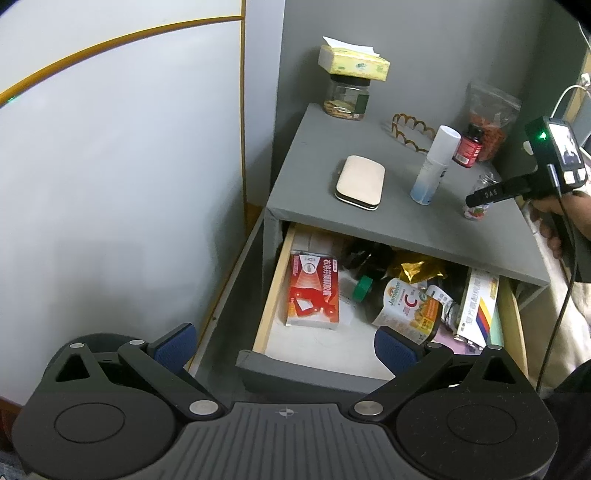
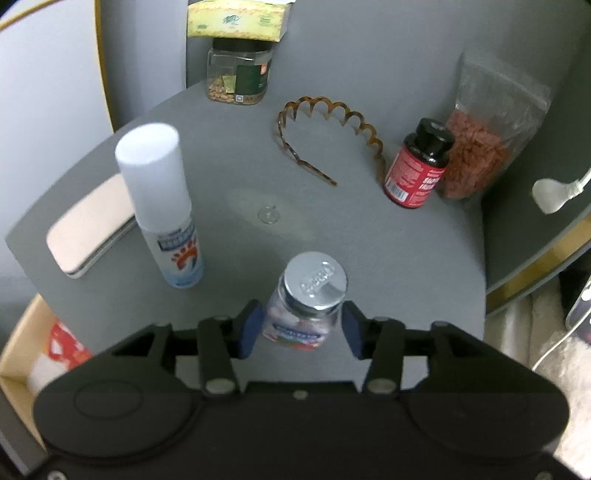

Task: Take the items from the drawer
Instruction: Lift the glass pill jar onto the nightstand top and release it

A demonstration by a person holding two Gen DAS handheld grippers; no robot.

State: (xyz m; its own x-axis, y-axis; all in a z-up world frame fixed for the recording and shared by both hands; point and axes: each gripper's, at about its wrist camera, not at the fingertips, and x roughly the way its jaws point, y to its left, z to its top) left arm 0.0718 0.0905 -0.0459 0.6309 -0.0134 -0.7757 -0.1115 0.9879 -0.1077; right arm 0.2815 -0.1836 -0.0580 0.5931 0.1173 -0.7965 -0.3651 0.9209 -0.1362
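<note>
The grey nightstand [image 1: 369,229] has its drawer [image 1: 275,291] pulled open. Inside lie a red medicine box [image 1: 314,291], a dark vitamin C bottle [image 1: 406,306], a gold foil packet [image 1: 417,271] and a white box [image 1: 478,306]. My left gripper [image 1: 284,345] is open and empty above the drawer's front. My right gripper [image 2: 301,328] has its blue pads on either side of a small silver-capped jar [image 2: 306,302] that stands on the nightstand top near its front edge; gaps show beside the jar. The jar also shows in the left wrist view [image 1: 480,199].
On the top stand a white spray bottle [image 2: 162,206], a red supplement bottle [image 2: 417,166], a brown hair comb band [image 2: 332,136], a beige case [image 2: 88,229], a nut jar [image 2: 240,74] under a tissue pack [image 2: 236,18], and a bag of red bits [image 2: 484,147].
</note>
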